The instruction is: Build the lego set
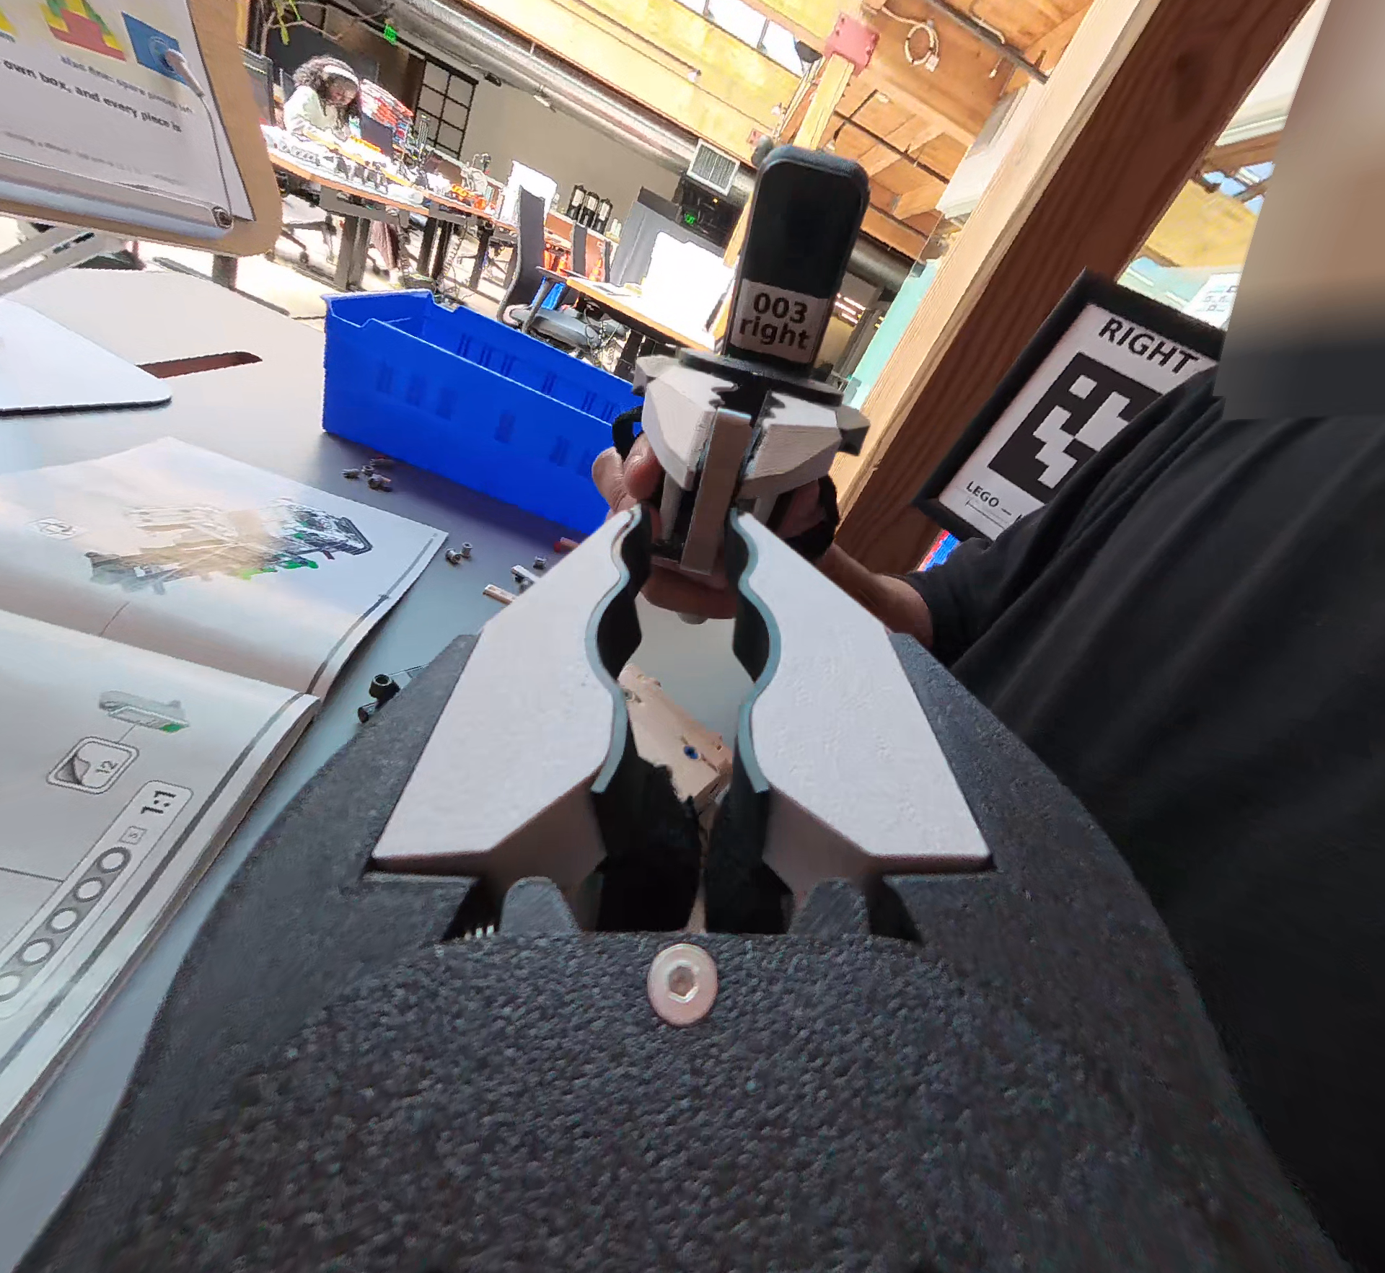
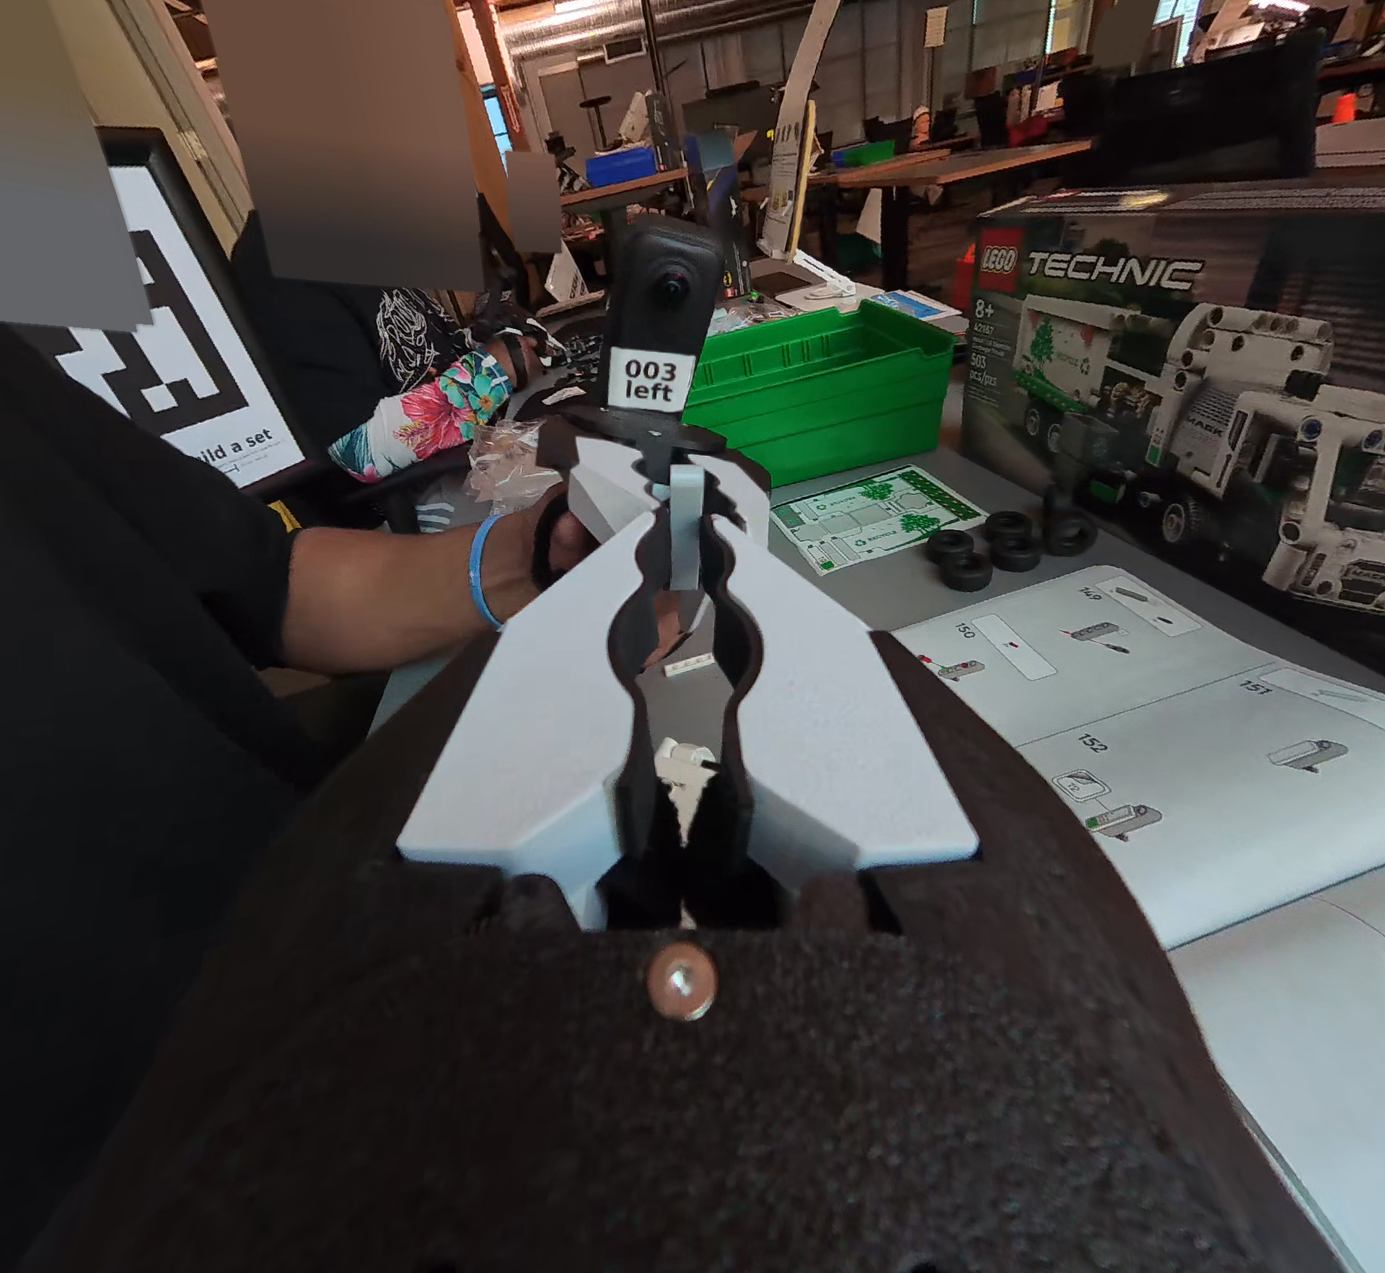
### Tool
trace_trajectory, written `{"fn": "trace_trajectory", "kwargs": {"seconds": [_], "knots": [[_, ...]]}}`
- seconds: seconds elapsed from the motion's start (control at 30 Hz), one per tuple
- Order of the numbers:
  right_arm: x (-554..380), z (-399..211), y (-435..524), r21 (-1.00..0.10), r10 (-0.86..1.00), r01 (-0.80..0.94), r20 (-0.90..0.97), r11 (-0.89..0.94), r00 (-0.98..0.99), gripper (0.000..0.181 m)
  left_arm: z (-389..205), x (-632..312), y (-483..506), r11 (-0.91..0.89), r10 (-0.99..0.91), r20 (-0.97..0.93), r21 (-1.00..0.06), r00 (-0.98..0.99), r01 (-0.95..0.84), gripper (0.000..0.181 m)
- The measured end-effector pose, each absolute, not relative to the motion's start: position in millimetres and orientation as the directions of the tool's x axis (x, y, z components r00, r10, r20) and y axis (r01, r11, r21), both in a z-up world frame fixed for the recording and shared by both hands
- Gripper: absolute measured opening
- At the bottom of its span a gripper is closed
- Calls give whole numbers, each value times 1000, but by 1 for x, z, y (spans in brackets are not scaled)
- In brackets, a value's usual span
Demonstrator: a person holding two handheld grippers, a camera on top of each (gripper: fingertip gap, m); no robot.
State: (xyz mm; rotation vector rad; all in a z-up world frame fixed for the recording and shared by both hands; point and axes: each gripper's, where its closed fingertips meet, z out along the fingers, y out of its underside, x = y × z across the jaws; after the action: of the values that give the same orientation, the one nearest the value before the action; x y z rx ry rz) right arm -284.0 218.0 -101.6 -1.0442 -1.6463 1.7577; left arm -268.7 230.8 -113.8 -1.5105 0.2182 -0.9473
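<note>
Closest in, left tool (image 1: 678, 548) is clamped on a tan lego piece (image 1: 678, 735), fingers nearly together, held above the grey table (image 1: 247, 330). Facing it, right tool (image 2: 678, 540) grips a small white lego piece (image 2: 678, 761) deep between its fingers. Open instruction booklet (image 1: 187, 607) lies at nine o'clock of the left tool, one blue bin (image 1: 465, 405) at eleven, loose small parts (image 1: 457, 551) scattered between. From the right tool: one green bin (image 2: 817, 375) at one o'clock, six black tyres (image 2: 1004, 548) and the set's box (image 2: 1169, 368) at two. Busy workshop with timber beams behind.
</note>
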Motion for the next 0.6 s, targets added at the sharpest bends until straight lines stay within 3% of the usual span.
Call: {"fn": "trace_trajectory", "kwargs": {"seconds": [0.3,0.6], "knots": [[-281,-105,208,-963,716,159,-267,-217,-644,7,-119,-262,220,-222,-709,396,-911,584,349,14],[-281,-111,205,-969,728,181,-245,-166,-641,8,-124,-254,220,-278,-752,416,-904,511,325,14]]}}
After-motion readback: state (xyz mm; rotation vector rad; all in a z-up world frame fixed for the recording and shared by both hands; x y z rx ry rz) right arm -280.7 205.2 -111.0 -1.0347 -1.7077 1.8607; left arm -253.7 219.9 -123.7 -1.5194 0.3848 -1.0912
